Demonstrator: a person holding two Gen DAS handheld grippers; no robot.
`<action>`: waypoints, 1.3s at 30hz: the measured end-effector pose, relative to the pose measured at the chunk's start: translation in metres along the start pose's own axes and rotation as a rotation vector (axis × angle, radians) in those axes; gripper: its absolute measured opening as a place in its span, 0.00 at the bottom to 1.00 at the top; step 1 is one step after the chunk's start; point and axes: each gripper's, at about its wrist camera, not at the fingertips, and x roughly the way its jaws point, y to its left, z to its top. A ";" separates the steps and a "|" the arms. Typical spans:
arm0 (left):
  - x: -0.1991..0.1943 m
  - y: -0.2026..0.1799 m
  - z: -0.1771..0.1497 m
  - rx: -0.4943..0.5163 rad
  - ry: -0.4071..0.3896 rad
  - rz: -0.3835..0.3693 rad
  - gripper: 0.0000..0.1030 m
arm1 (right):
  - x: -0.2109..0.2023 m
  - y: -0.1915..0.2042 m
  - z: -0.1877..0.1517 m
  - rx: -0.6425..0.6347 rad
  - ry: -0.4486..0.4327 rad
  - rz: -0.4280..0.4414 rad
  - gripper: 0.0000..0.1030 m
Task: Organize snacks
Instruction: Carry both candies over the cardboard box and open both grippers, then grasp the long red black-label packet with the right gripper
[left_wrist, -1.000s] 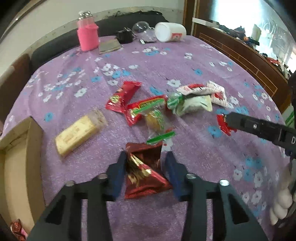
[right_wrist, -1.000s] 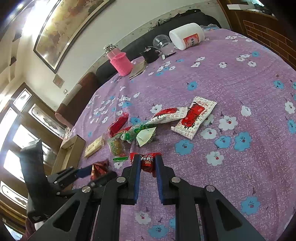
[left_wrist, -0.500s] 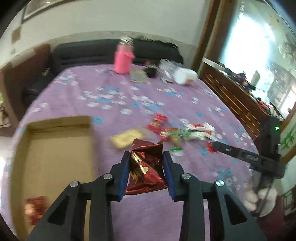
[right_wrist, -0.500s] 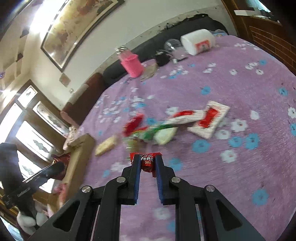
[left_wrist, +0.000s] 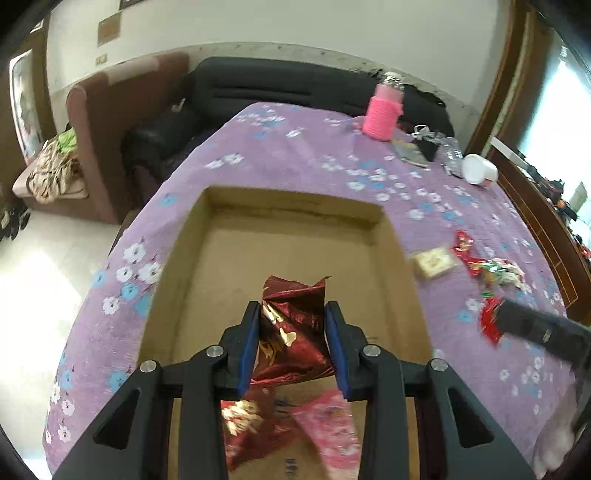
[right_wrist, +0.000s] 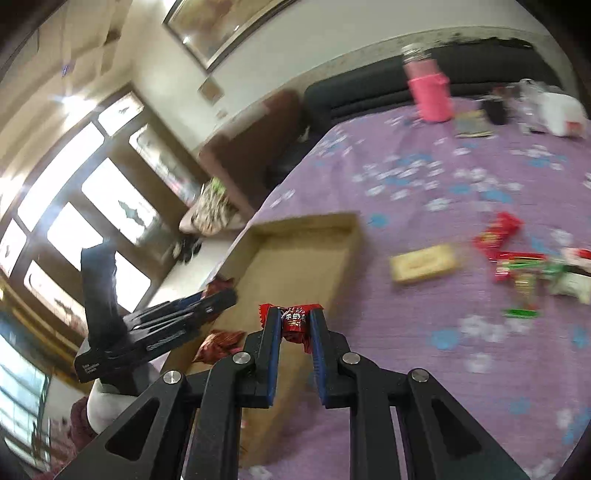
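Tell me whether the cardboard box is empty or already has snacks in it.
Not empty. The cardboard box holds two packets near its close end, a dark red one and a pink one.

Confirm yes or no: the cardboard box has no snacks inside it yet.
No: in the left wrist view, a dark red packet and a pink packet already lie inside the cardboard box.

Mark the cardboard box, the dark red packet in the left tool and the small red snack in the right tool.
cardboard box (left_wrist: 295, 254), left wrist view, bare floor.
dark red packet (left_wrist: 295, 328), left wrist view, wrapper middle.
small red snack (right_wrist: 293, 320), right wrist view, printed front.
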 end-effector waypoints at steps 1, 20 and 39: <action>0.003 0.003 -0.001 -0.004 0.007 0.005 0.33 | 0.012 0.005 0.000 -0.007 0.018 -0.001 0.17; -0.008 0.030 0.001 -0.149 -0.001 -0.050 0.62 | 0.060 0.025 -0.008 -0.048 0.091 -0.039 0.19; -0.089 -0.053 -0.042 -0.166 -0.129 -0.293 0.79 | -0.115 -0.145 -0.001 0.217 -0.172 -0.424 0.18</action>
